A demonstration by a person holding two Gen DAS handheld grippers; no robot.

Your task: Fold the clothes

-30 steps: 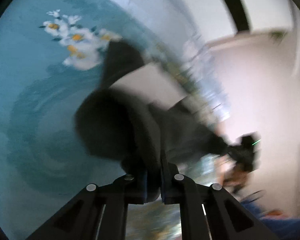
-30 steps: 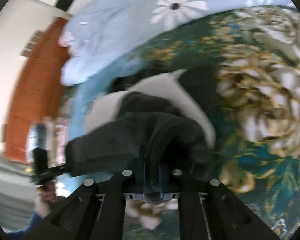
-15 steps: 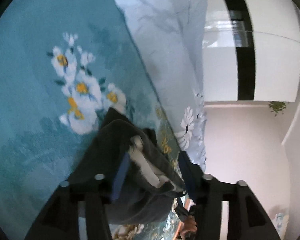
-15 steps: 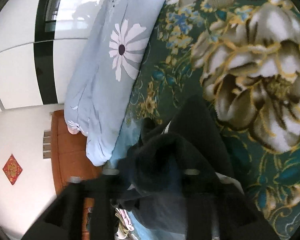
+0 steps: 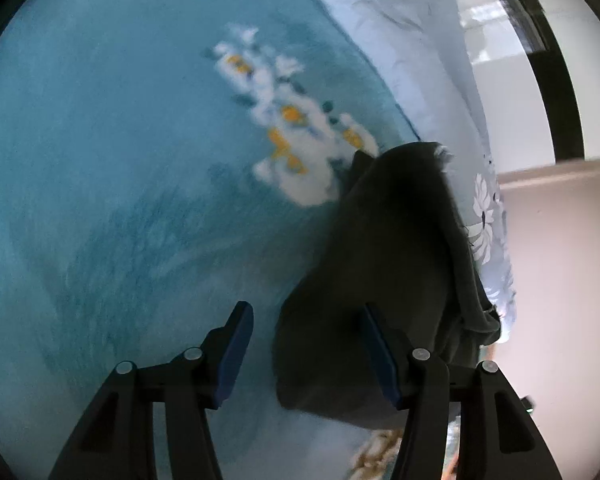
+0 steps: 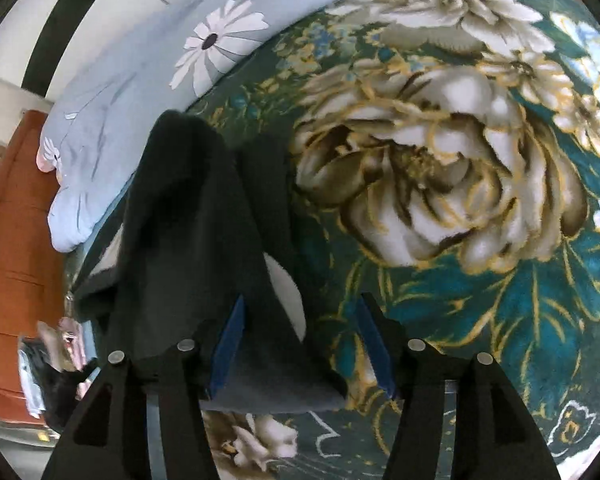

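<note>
Both the left gripper [image 5: 306, 354] and the right gripper [image 6: 302, 346] stand spread wide, gripping nothing. The folded dark grey fleecy garment [image 6: 196, 232] lies on the plush teal floral blanket [image 6: 500, 300], beside the pale blue daisy-print quilt [image 6: 148, 80].

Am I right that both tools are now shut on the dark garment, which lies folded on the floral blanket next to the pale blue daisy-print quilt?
Not quite: both tools are open. The left wrist view shows the left tool spread with only part of the dark garment between its blue pads; the right wrist view shows the right tool equally spread. The garment does lie folded on the floral blanket beside the daisy-print quilt.
</note>
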